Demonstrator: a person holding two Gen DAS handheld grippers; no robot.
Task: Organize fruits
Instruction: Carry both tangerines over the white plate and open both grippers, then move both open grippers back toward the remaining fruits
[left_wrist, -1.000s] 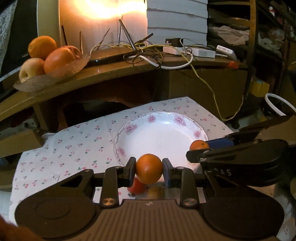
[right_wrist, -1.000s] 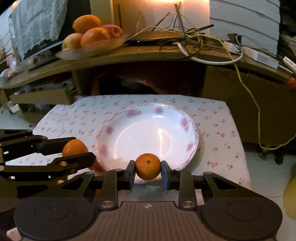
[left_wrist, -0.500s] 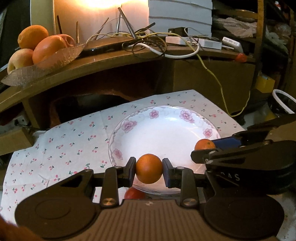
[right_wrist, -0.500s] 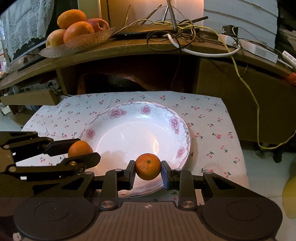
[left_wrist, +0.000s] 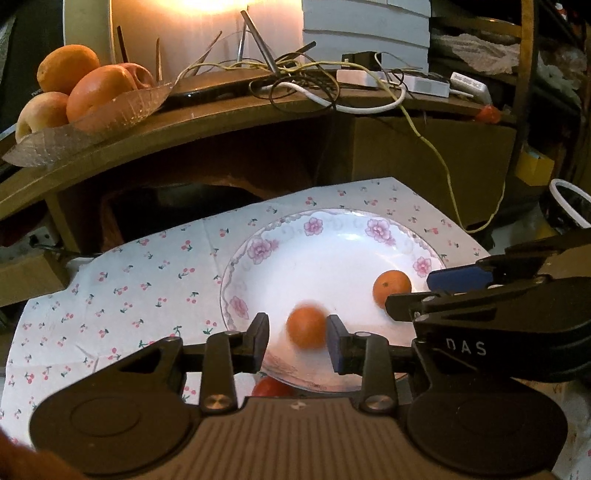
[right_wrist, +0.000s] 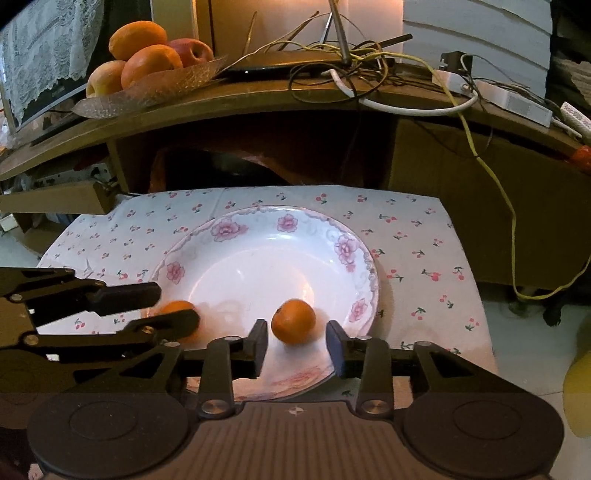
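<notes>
Tangerines, two: small, round, bright orange, smooth-skinned. We record one (left_wrist: 306, 328) blurred between the parted jaws of the left gripper (left_wrist: 297, 341), above the near part of the white floral plate (left_wrist: 332, 221); whether it touches the right pad we cannot tell. The other (right_wrist: 293, 321), with a green stem dimple showing in the left view, lies in the plate just ahead of the right gripper (right_wrist: 297, 341), clear of both pads. Both sets of jaws have just been opening, and each now stands a little wider than its fruit, gripping nothing. We judge both releases made or all but made. Still outside the plate: a red fruit (left_wrist: 271, 387), partly hidden under the left gripper at the plate's near rim, kind not clear; we take it to be the next to gather. The plate rests on a cherry-print cloth (right_wrist: 417, 236). On the wooden shelf (right_wrist: 295, 99) behind stands a glass dish (right_wrist: 155, 88) of oranges and apples, beside a tangle of cables (right_wrist: 369, 66); whether these belong to the task we cannot say.
</notes>
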